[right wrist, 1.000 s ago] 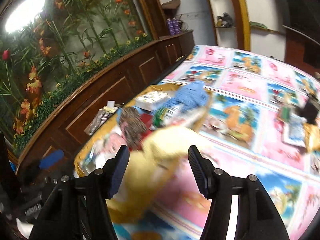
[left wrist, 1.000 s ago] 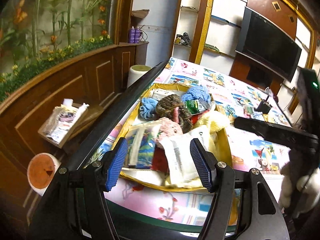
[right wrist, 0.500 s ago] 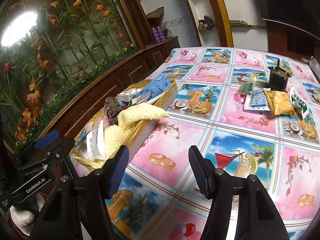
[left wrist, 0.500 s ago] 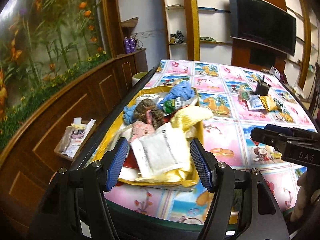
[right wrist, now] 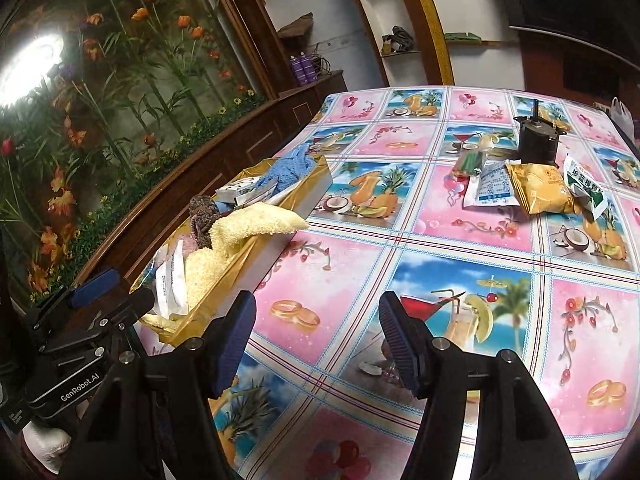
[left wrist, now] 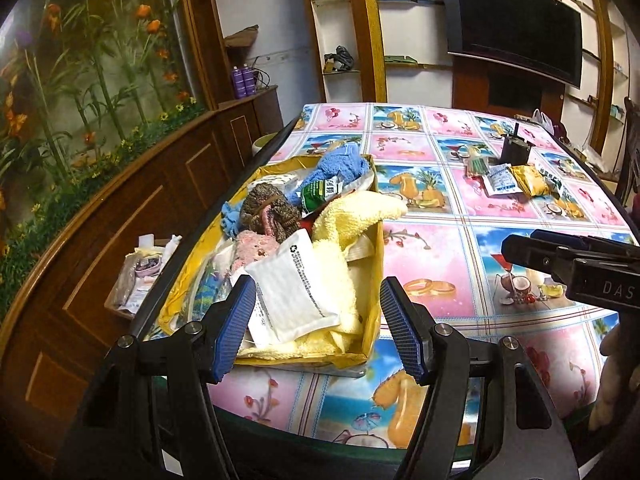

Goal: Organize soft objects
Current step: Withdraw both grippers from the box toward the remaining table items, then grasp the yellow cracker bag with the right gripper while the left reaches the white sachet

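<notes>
A gold cardboard box [left wrist: 374,264] at the table's left edge is heaped with soft things: a yellow towel [left wrist: 360,208] hanging over its right rim, a blue cloth [left wrist: 344,164], a brown knitted piece [left wrist: 272,208], a pink plush [left wrist: 256,244] and a white packet [left wrist: 296,280]. My left gripper [left wrist: 318,328] hovers open just short of the box's near end, holding nothing. Over the bare tablecloth to the right of the box [right wrist: 276,248], my right gripper [right wrist: 318,336] is open and empty. The yellow towel [right wrist: 256,220] and blue cloth [right wrist: 288,168] show in the right wrist view too.
Several snack and medicine packets [right wrist: 536,188] and a black motor-like block [right wrist: 536,140] lie at the table's far right. A wooden cabinet with a flower mural [left wrist: 80,120] runs along the left. A low tray of clutter [left wrist: 140,272] sits below the table edge.
The right gripper has pulled back and rightward from the box, where the yellow towel was blurred right before its fingers. The left view has rolled level and drawn back slightly.
</notes>
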A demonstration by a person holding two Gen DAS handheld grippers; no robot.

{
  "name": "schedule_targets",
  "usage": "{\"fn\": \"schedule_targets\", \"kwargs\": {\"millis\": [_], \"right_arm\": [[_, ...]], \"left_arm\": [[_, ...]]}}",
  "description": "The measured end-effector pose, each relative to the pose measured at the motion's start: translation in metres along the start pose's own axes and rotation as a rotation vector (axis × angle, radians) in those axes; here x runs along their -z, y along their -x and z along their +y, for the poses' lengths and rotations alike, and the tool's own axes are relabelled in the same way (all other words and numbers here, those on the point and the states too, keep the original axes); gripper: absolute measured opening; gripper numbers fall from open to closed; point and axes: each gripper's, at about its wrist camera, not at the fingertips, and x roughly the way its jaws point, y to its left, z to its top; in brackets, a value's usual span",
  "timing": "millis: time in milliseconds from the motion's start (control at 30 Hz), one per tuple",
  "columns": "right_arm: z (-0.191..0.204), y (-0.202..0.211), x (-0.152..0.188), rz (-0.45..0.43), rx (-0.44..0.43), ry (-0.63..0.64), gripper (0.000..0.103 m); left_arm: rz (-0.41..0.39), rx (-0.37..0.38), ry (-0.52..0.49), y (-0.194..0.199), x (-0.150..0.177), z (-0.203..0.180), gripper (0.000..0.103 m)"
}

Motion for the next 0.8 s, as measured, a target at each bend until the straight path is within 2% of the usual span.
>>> {"fn": "schedule_targets", "kwargs": {"millis": [200, 300, 433, 600, 667, 800], "right_arm": [[-0.024, 0.01, -0.006, -0.007, 0.057, -0.02, 0.064], [-0.062, 0.025, -0.017, -0.041, 0.143, -0.081, 0.064], [-0.127, 0.045, -0.035, -0.093, 0.272, -0.216, 0.064], [-0.168, 0.038, -0.061, -0.108, 0.403, -0.236, 0.064], [-0.173, 0.024, -0.073, -0.09, 0.412, -0.222, 0.064], [-0.179, -0.01, -0.096, -0.045, 0.375, -0.209, 0.064]], "left_arm": [[0.019, 0.156, -0.005, 0.0, 0.004, -0.007, 0.065], [0.011, 0.256, -0.028, 0.003, 0.007, -0.017, 0.065], [0.012, 0.34, -0.063, 0.003, 0.012, -0.034, 0.065], [0.036, 0.371, -0.086, -0.004, 0.014, -0.047, 0.065], [0.045, 0.37, -0.087, -0.007, 0.015, -0.049, 0.065], [0.055, 0.367, -0.071, -0.014, 0.016, -0.046, 0.065]]}}
